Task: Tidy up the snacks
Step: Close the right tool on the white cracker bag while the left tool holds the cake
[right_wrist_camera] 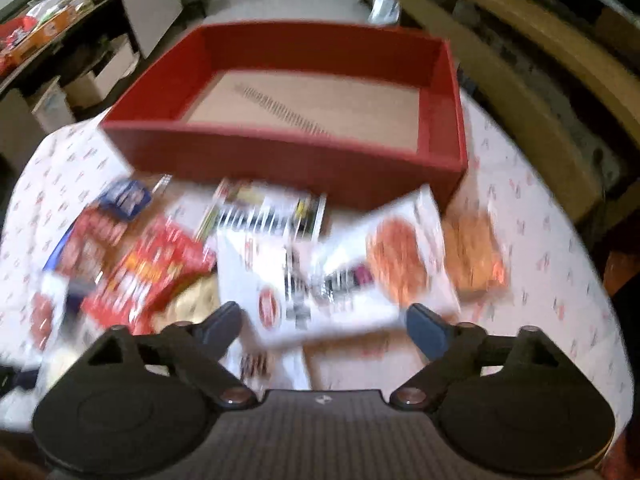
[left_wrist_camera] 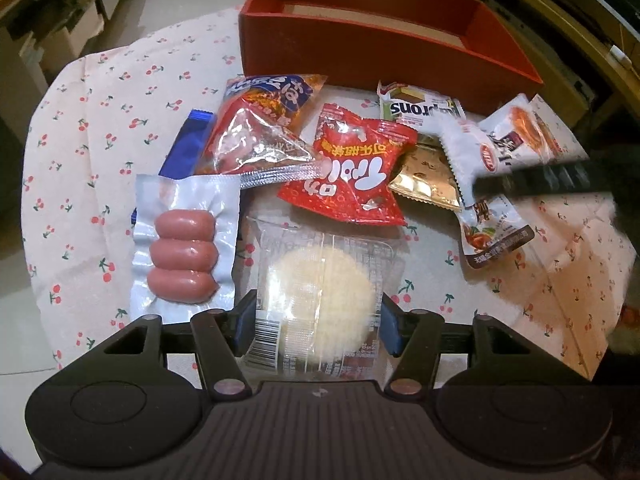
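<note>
My left gripper [left_wrist_camera: 318, 322] is shut on a clear packet holding a round pale cake [left_wrist_camera: 320, 300], with a blue pad against each side. Beside it lies a sealed pack of three pink sausages [left_wrist_camera: 182, 256]. Beyond are a red packet [left_wrist_camera: 352, 176] and a clear-and-orange packet [left_wrist_camera: 260, 136]. The right wrist view is blurred. My right gripper [right_wrist_camera: 324, 322] stands open around a white snack packet [right_wrist_camera: 332, 276], one pad near each edge. One dark finger [left_wrist_camera: 540, 182] of it crosses that white packet [left_wrist_camera: 492, 152]. The red box [right_wrist_camera: 280, 156] stands behind the pile.
The cherry-print cloth [left_wrist_camera: 100, 120] covers the round table. A green-and-white wafer pack [left_wrist_camera: 420, 108], a gold packet [left_wrist_camera: 424, 180] and a brown packet [left_wrist_camera: 496, 236] lie by the red box [left_wrist_camera: 384, 52]. An orange packet [right_wrist_camera: 474, 252] lies right of the white one. Furniture surrounds the table.
</note>
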A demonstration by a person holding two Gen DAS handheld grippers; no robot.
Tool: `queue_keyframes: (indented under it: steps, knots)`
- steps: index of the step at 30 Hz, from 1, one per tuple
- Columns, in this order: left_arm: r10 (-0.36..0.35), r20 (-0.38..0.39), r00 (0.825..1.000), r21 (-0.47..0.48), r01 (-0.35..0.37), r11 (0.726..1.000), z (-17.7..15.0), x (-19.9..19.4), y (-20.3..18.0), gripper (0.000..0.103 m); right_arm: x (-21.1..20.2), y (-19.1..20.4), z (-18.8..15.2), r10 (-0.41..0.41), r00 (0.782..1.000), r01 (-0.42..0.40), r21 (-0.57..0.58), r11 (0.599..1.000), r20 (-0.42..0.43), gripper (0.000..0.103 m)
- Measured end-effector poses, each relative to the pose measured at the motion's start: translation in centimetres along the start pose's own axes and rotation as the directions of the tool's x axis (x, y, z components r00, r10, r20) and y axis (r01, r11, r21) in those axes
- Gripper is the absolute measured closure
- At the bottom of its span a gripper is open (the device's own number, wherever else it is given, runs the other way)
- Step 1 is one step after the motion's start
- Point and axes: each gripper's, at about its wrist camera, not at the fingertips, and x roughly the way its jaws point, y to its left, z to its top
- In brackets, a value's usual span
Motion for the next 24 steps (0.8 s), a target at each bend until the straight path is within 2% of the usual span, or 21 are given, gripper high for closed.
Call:
queue_keyframes:
  steps: [2, 3, 6, 8, 10, 12, 17, 22, 23, 24]
  knots:
    - [-0.004, -0.003, 1.000, -0.004, 0.004, 1.000, -0.1, 0.0, 0.2, 0.035, -0.3, -0.6, -1.1, 0.095, 0.993, -0.093, 0.028, 0.995, -0.065, 0.045]
    - [-0.006, -0.004, 1.000, -0.008, 0.006, 1.000, -0.2, 0.0, 0.3, 0.034, -0.7, -0.8, -1.7, 0.118, 0.990, -0.116, 0.027, 0.993, -0.078, 0.045]
    - [-0.018, -0.012, 1.000, -0.025, 0.017, 1.000, -0.2, 0.2, 0.6, 0.034, -1.6, -1.5, -1.9, 0.101, 0.993, -0.100, 0.020, 0.995, -0.066, 0.044]
    - [-0.019, -0.011, 1.000, -0.030, 0.019, 0.999, -0.2, 0.1, 0.5, 0.034, -1.4, -2.5, -1.2, 0.116, 0.992, -0.110, 0.109, 0.988, -0.051, 0.043]
    - [-0.020, -0.008, 1.000, -0.036, 0.019, 0.999, -0.2, 0.1, 0.6, 0.035, -0.7, -3.8, -0.1, 0.190, 0.981, -0.175, 0.242, 0.954, -0.039, 0.043]
    - [-0.020, -0.009, 1.000, -0.038, 0.020, 0.999, -0.1, 0.2, 0.6, 0.034, 0.1, -4.6, 0.5, 0.209, 0.978, -0.187, 0.353, 0.917, -0.024, 0.038]
    - [-0.013, -0.005, 1.000, -0.027, 0.013, 1.000, -0.1, 0.4, 0.2, 0.031, 1.0, -4.6, 2.4, 0.153, 0.988, -0.144, 0.450, 0.881, 0.016, 0.035]
    - [-0.021, -0.005, 1.000, -0.022, 0.021, 1.000, -0.3, 0.4, 0.0, 0.026, 3.0, -3.1, 3.6, 0.087, 0.996, -0.089, 0.418, 0.904, 0.023, 0.030]
    - [-0.027, -0.004, 1.000, -0.023, 0.027, 0.999, -0.2, 0.4, 0.1, 0.025, 2.9, -2.8, 3.8, 0.059, 0.998, -0.065, 0.391, 0.918, 0.028, 0.032]
    - [-0.029, -0.006, 1.000, -0.024, 0.029, 0.999, -0.2, 0.4, 0.1, 0.025, 2.9, -2.5, 3.9, 0.037, 0.999, -0.046, 0.360, 0.932, 0.030, 0.040]
